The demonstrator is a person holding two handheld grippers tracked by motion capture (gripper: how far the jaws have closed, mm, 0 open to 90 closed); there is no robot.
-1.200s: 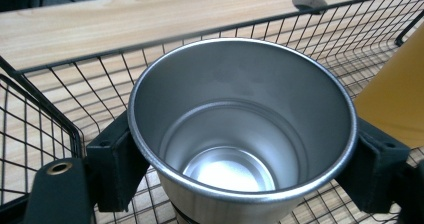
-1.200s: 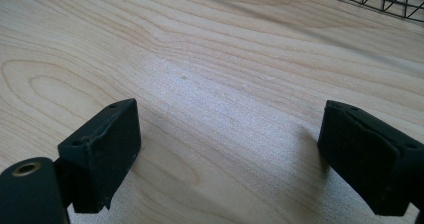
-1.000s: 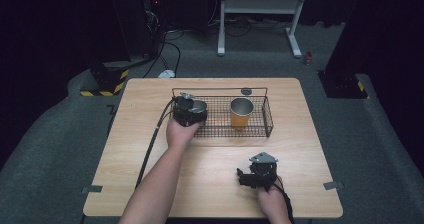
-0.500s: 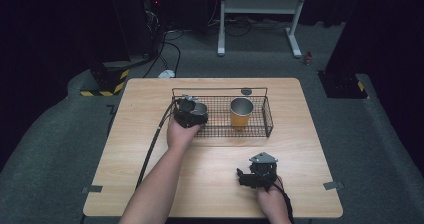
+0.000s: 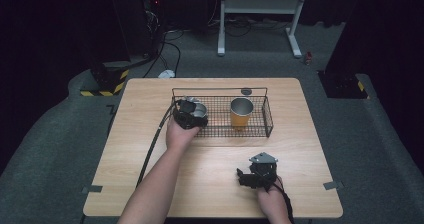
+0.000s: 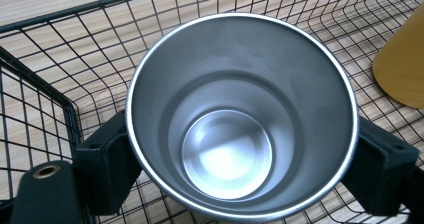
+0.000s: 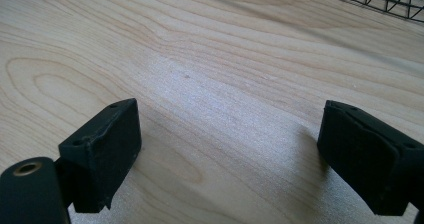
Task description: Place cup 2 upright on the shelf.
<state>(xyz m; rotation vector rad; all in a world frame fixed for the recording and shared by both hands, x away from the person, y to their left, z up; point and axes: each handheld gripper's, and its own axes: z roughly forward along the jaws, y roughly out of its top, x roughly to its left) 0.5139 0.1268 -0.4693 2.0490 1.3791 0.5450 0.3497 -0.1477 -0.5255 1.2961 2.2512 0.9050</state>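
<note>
A black wire basket stands on the far half of the wooden table. My left gripper is at its left end, shut on a silver metal cup. In the left gripper view the upright, empty silver cup sits between both jaws inside the basket, and my left gripper presses its sides. A yellow-orange cup stands upright further right in the basket, and its side also shows in that view. My right gripper rests open near the front edge; between its jaws lies bare wood.
A small dark round thing lies on the table behind the basket. The left gripper's cable runs back along the forearm to the front edge. Bare tabletop lies in front of the basket and at both sides.
</note>
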